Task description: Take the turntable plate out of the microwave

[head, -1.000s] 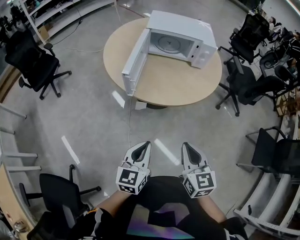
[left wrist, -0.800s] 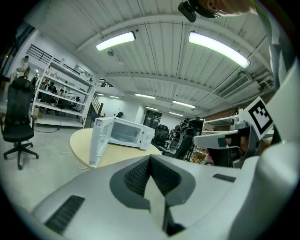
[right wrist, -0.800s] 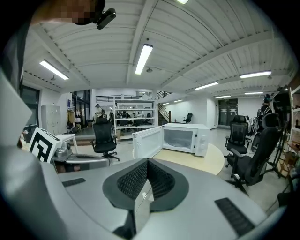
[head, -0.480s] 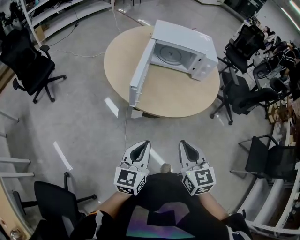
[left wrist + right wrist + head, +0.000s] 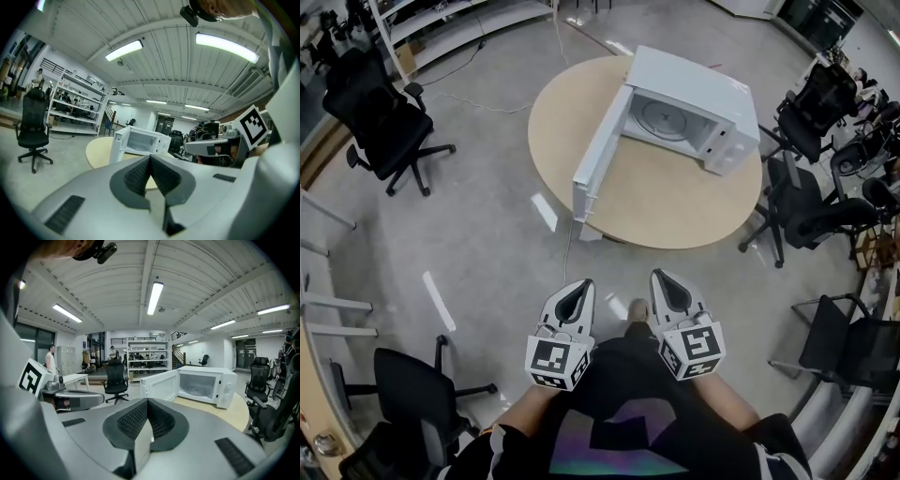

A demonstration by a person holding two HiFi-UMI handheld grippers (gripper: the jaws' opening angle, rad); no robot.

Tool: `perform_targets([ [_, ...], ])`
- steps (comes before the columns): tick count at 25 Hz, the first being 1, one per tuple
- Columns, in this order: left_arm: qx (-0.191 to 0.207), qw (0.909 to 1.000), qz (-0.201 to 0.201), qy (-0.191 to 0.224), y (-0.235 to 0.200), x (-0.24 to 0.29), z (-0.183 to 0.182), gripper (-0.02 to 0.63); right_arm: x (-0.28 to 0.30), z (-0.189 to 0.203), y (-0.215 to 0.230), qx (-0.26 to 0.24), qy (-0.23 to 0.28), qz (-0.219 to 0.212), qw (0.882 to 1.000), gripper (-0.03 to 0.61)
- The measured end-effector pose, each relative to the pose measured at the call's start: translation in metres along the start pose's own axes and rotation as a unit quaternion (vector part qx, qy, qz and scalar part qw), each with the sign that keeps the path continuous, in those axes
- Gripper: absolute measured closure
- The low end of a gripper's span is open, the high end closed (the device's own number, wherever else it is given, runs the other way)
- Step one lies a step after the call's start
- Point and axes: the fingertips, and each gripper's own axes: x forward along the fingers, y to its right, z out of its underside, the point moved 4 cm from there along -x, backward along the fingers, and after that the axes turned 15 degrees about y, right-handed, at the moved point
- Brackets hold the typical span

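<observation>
Bare floor [image 5: 478, 234] lies open up to the round bench [image 5: 675, 211]. The microwave [image 5: 698, 80] door [image 5: 602, 150], swung wide, bars its mouth's left side; chairs [image 5: 814, 216] crowd the bench's right.

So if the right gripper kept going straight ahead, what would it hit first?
Nothing close; only open floor lies ahead of the right gripper. Further on, probably the table edge, near the open door of the microwave. Which of those two comes first is hard to judge from here.

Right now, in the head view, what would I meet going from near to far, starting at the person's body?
The left claw and right claw side by side → bare grey concrete floor → round beige wooden table → open white microwave.
</observation>
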Motion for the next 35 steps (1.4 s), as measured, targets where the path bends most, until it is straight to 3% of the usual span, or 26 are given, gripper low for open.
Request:
perform_targets([
  [5,0.019,0.9997,-0.017,-0.005,0.012,0.039,0.004,0.568,0.016,0.006,0.039,0.013,0.009,-0.023,1.000,0.563],
  [16,0.030,0.9990,-0.024,-0.022,0.076,0.177,0.019,0.568,0.033,0.008,0.192,0.056,0.027,-0.019,0.998,0.563],
  [22,0.030,0.9976,-0.047,-0.042,0.101,0.228,0.033,0.568,0.040,0.012,0.257,0.080,0.037,-0.027,0.996,0.563],
  [27,0.019,0.9965,-0.058,-0.057,0.107,0.252,0.046,0.568,0.049,0.020,0.286,0.089,0.041,-0.035,0.995,0.562],
  [35,0.008,0.9960,-0.044,-0.077,0.091,0.293,0.060,0.568,0.073,0.032,0.304,0.092,0.023,-0.017,0.995,0.562],
])
